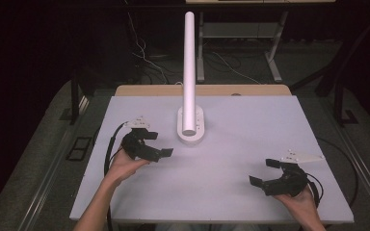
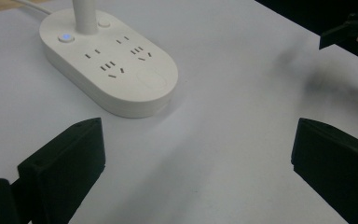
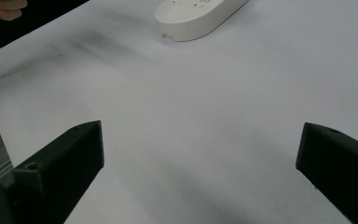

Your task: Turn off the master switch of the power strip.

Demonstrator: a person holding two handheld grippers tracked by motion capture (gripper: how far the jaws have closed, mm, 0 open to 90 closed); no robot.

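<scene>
Both forearms are coming in at the near edge of the high view, the left gripper (image 1: 158, 144) resting wide open just left of the power strip (image 1: 191, 126), the right gripper (image 1: 265, 172) gaping near the right edge. Left gripper view: the strip (image 2: 109, 65) is lying ahead, its button (image 2: 65, 37) glowing. Right gripper view: the strip (image 3: 196, 16) is sitting far off. Closing carelessly risks knocking its upright post (image 1: 189, 67).

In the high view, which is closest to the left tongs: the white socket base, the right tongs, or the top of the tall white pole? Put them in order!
From the left tongs:
1. Socket base, just to their right, mid-table.
2. Right tongs, across the table near the front right.
3. Top of the tall white pole, high above the base.
</scene>
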